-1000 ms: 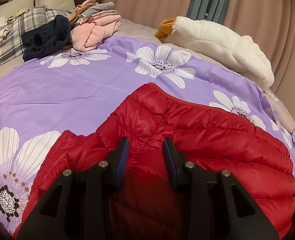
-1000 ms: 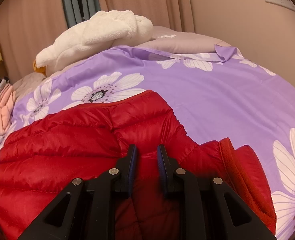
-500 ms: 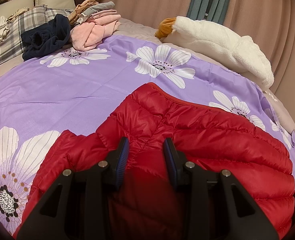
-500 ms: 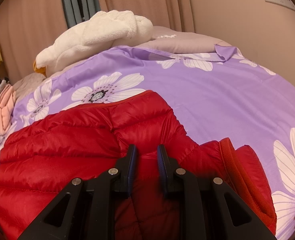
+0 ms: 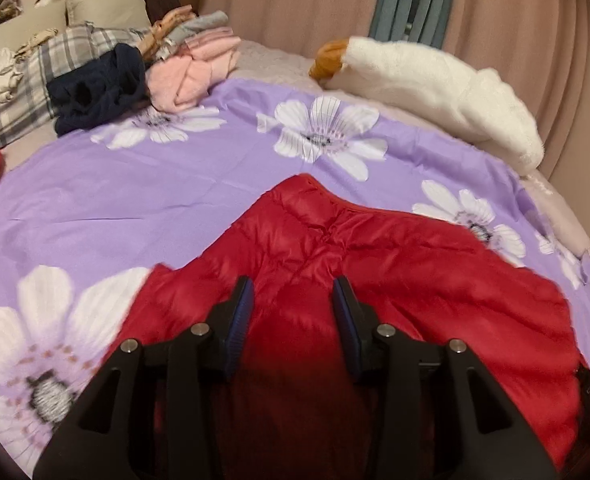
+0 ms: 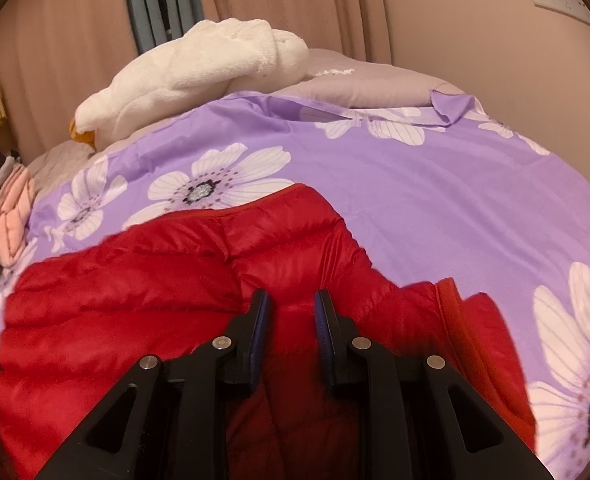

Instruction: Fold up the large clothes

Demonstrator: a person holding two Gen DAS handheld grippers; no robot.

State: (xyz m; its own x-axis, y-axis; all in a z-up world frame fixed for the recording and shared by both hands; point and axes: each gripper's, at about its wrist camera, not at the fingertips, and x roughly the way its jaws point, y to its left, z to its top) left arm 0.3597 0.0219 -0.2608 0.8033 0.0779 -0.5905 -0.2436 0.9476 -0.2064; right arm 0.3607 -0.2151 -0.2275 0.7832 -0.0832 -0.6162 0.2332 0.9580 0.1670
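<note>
The red jacket (image 5: 395, 280) lies folded on the purple sheet (image 5: 135, 200), near me. My left gripper (image 5: 291, 312) has just been opening; its jaws now stand apart over the padding with fabric between them, and I judge the pads no longer press. My right gripper (image 6: 289, 320) has narrow jaws with jacket between them, but I cannot tell if it pinches. I judge I'm letting go after a fold; next calls for a fresh grip on an edge.

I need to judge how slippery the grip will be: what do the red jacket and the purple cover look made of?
Jacket: glossy thin shell, probably nylon, quilted into puffy padded channels. Cover: smooth woven printed fabric, cotton or polyester, faint sheen, soft creases.
</note>
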